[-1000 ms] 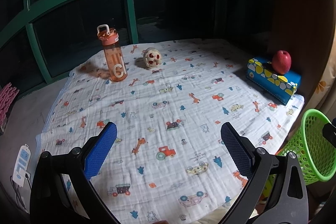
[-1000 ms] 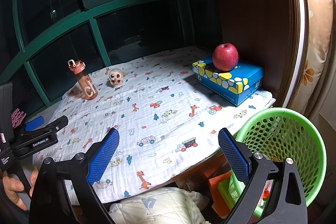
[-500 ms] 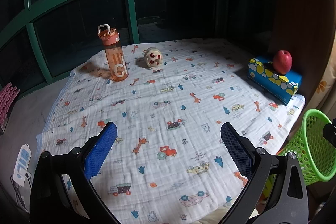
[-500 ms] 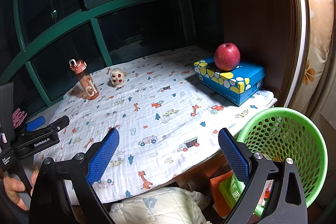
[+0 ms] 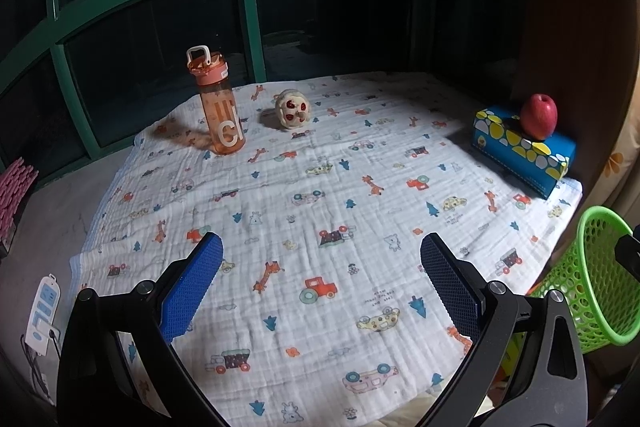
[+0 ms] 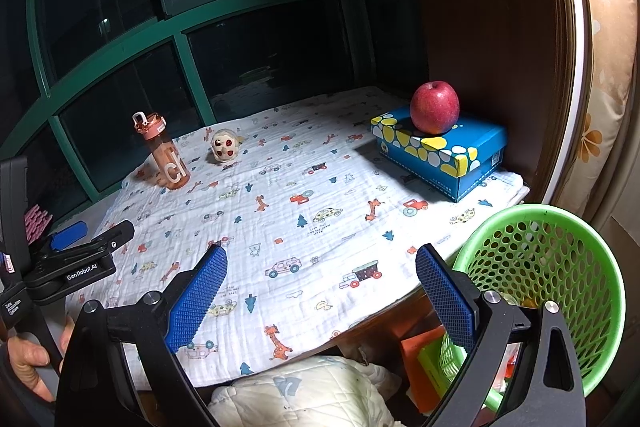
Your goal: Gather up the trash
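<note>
Crumpled wrapper (image 5: pixel 293 108) (image 6: pixel 225 145): pale ball with red marks, lying on the printed cloth (image 5: pixel 320 195) (image 6: pixel 280 203) at the far side of the desk, just beside the orange water bottle (image 5: pixel 218 107) (image 6: pixel 164 153) and apart from it. Bottle upright, lid on. Blue box with yellow spots (image 5: pixel 524 151) (image 6: pixel 444 151) at the desk's right end, near the wooden panel; red apple (image 5: pixel 538 115) (image 6: pixel 435 107) resting on top of it. Green mesh basket (image 5: pixel 600 279) (image 6: pixel 560 267) off the desk's right edge, lower than the desktop; contents unclear.

Left hand-held gripper (image 5: pixel 320 263): jaws spread wide, nothing between them, above the near part of the cloth, well apart from the wrapper. Right hand-held gripper (image 6: pixel 322 277): jaws likewise wide apart and holding nothing, over the near right edge of the desk, basket just beside its right finger. White power strip (image 5: pixel 42 309) on the bare surface left of the cloth.
</note>
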